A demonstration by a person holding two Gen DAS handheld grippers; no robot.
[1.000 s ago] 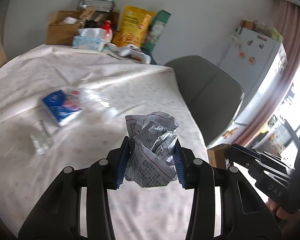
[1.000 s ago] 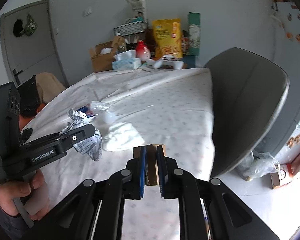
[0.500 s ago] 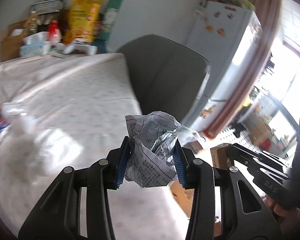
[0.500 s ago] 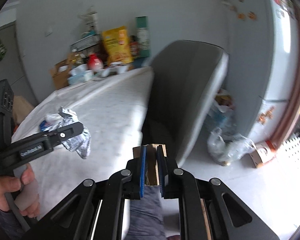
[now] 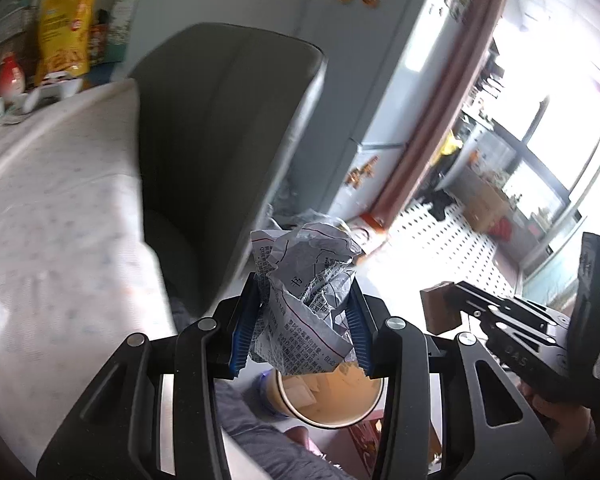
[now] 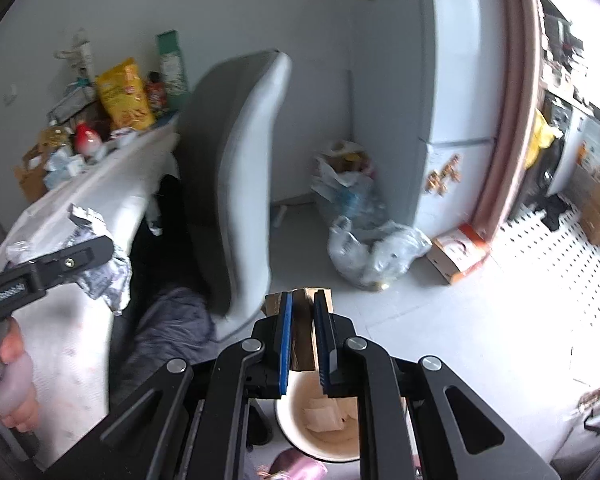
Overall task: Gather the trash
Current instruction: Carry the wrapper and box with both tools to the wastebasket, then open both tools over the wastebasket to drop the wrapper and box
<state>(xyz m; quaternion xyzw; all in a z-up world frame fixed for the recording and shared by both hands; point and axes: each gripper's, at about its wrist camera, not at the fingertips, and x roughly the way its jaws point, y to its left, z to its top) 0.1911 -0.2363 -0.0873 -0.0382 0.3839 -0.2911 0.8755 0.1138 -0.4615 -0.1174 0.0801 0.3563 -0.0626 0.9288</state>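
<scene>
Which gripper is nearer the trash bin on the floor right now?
Too close to call. The left gripper, holding crumpled paper, and the right gripper, holding cardboard, both hang above the bin.

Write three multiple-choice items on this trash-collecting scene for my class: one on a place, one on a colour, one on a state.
1. Where is the round bin?
A. On the floor below both tongs
B. On the table
C. On the chair

2. What colour are the pads of the tongs?
A. Red
B. Blue
C. Yellow

3. What do the left tongs hold?
A. Nothing
B. A bottle
C. Crumpled printed paper

Answers:
1 A, the bin shows beneath both tongs, on the floor.
2 B, blue strips line the fingers.
3 C, the pads press the paper from both sides.
</scene>
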